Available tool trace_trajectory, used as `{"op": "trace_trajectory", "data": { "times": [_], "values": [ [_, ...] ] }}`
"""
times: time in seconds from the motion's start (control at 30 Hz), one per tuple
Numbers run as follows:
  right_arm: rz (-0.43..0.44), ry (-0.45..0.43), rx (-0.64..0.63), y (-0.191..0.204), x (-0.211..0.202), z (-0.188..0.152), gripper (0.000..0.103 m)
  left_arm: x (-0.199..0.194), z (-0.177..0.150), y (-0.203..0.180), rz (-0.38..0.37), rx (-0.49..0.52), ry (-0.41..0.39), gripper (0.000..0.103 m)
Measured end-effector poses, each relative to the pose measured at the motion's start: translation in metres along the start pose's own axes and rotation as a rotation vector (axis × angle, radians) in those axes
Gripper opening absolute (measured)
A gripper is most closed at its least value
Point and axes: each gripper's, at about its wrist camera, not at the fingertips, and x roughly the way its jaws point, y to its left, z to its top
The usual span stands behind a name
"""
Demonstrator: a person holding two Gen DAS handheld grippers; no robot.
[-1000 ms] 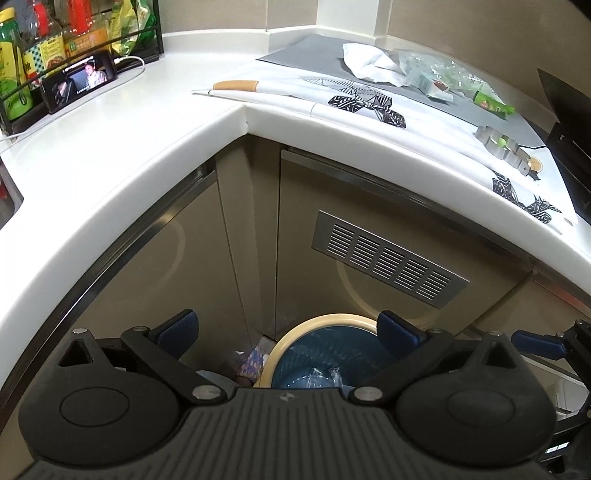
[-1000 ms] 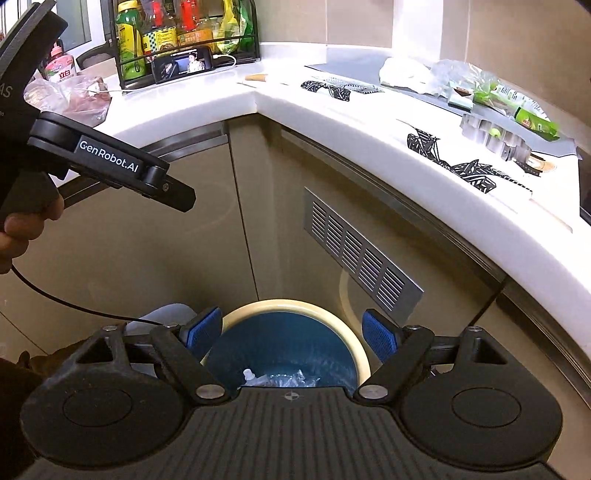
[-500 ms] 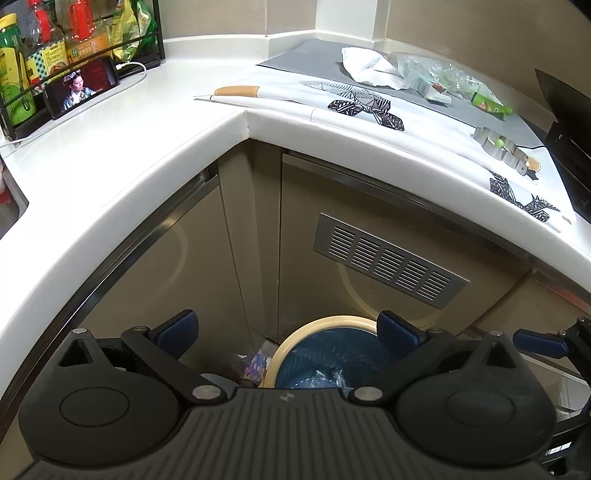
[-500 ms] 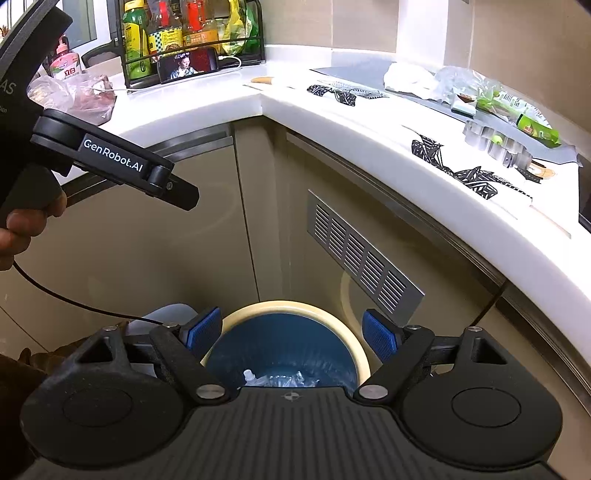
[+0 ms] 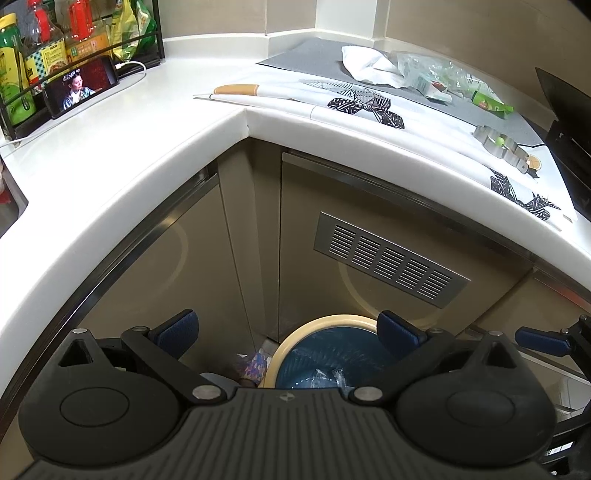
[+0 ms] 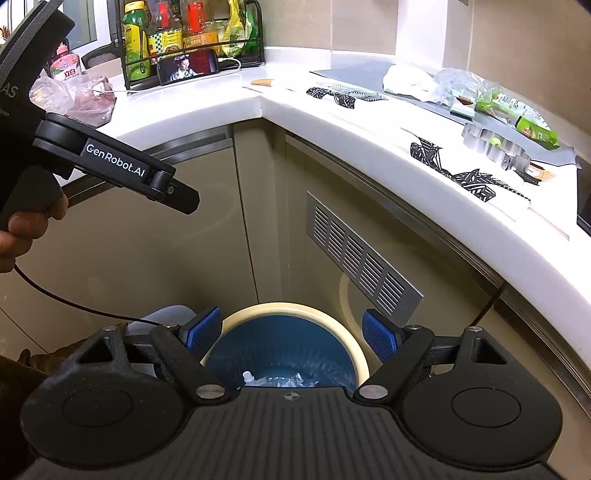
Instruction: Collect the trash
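Observation:
A round bin with a cream rim (image 6: 295,306) and a blue liner (image 5: 314,358) stands on the floor in the cabinet corner. Clear plastic trash (image 6: 273,380) lies inside it. My right gripper (image 6: 291,332) hangs open right above the bin, nothing between its blue pads. My left gripper (image 5: 286,330) is open and empty too, above the bin's left edge. On the counter lie crumpled white paper (image 5: 365,66), a clear plastic bag (image 5: 424,72) and a green wrapper (image 5: 491,103). A colourful scrap (image 5: 255,363) lies on the floor left of the bin.
The white counter (image 5: 147,155) wraps the corner above beige cabinet doors with a metal vent (image 5: 388,258). A bottle rack (image 6: 184,33), a phone (image 5: 81,86), a metal cutter (image 6: 495,146) and patterned mats (image 5: 365,105) sit on top. A hand (image 6: 22,229) holds the left gripper's handle.
Both views have shifted only very slightly. Both grippers stay open over the bin, and nothing was picked up or dropped.

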Motion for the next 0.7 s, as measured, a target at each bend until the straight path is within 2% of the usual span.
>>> {"op": "trace_trajectory", "data": {
  "times": [0.37, 0.7],
  "values": [
    [-0.006, -0.02, 0.006, 0.001, -0.005, 0.004, 0.085, 0.002, 0.001, 0.001, 0.0, 0.005, 0.002, 0.103],
    [-0.051, -0.085, 0.003, -0.003, -0.014, 0.017, 0.085, 0.001, 0.004, 0.004, 0.005, 0.002, -0.006, 0.103]
  ]
}}
